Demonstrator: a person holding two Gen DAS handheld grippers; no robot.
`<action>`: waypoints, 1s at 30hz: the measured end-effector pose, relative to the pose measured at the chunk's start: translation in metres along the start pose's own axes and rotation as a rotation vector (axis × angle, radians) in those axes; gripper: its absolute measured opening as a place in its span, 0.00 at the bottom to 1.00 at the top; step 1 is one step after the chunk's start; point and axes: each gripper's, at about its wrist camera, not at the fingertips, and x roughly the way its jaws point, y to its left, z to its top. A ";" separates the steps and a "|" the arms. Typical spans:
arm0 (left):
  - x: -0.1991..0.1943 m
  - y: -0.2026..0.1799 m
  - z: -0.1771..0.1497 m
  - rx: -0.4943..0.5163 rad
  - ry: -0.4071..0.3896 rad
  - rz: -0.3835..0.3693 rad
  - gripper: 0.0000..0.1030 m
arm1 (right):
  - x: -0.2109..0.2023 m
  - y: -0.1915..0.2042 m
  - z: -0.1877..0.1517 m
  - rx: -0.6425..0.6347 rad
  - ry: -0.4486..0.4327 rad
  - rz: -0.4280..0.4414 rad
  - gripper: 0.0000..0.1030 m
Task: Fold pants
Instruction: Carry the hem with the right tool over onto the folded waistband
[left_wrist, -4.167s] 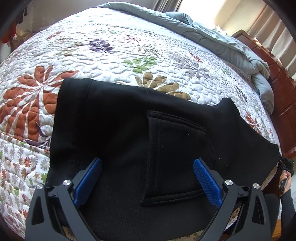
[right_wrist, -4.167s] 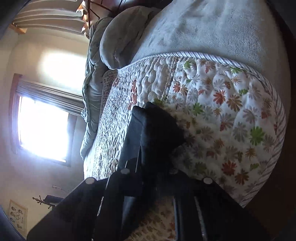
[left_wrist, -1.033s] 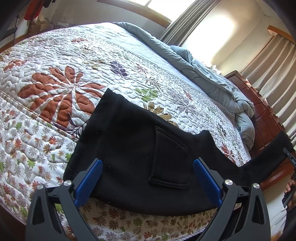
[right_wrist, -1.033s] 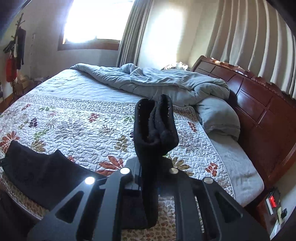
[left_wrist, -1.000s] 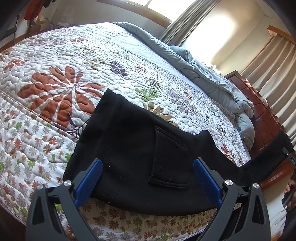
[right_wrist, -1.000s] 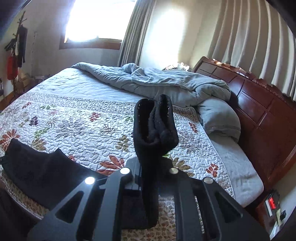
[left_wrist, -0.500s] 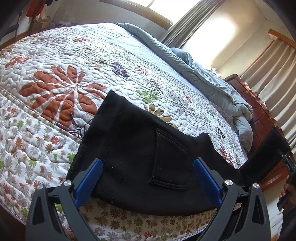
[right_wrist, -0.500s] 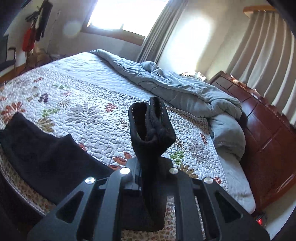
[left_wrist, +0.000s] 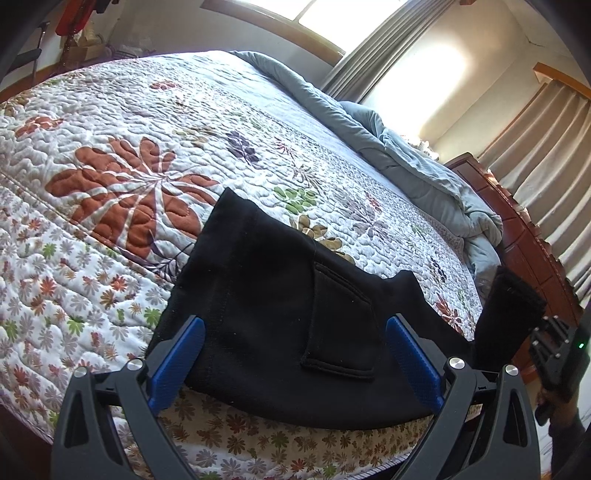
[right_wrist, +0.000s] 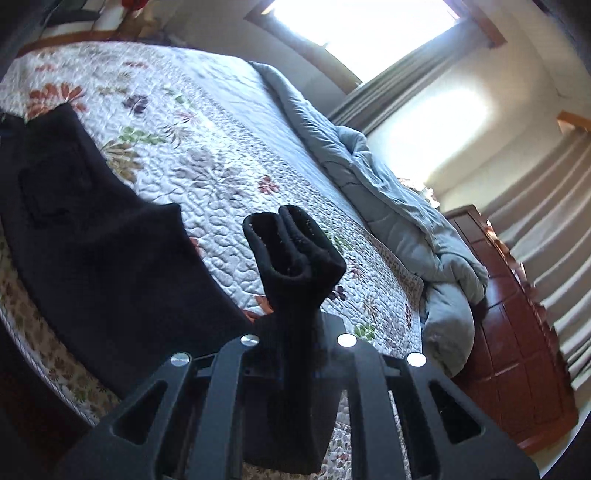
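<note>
Black pants (left_wrist: 277, 306) lie across the near edge of the quilted bed, back pocket (left_wrist: 340, 325) facing up. My left gripper (left_wrist: 295, 362) is open, its blue pads on either side of the pants' seat area, just above the fabric. My right gripper (right_wrist: 295, 354) is shut on the bunched leg cuffs (right_wrist: 295, 251) of the pants and holds them raised above the bed. The raised leg end also shows in the left wrist view (left_wrist: 509, 314) at the right. The rest of the pants (right_wrist: 92, 229) stretch to the left in the right wrist view.
The floral quilt (left_wrist: 147, 147) covers the bed. A crumpled grey-blue duvet (left_wrist: 424, 173) lies along the far side. A dark wooden headboard (right_wrist: 517, 332) stands at the right. Curtains and a bright window are behind.
My right gripper has carried the leg cuffs up and leftward toward the waist end, swinging its view over the bed. My left gripper has stayed open over the seat area.
</note>
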 end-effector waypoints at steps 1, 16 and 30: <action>-0.001 0.001 0.000 -0.002 -0.004 0.000 0.96 | 0.000 0.005 0.000 -0.015 -0.001 0.002 0.09; -0.020 0.001 0.006 -0.025 -0.080 -0.050 0.96 | 0.013 0.061 -0.005 -0.190 0.003 0.045 0.09; -0.024 0.008 0.013 -0.059 -0.097 -0.077 0.96 | 0.034 0.092 -0.011 -0.268 0.027 0.084 0.09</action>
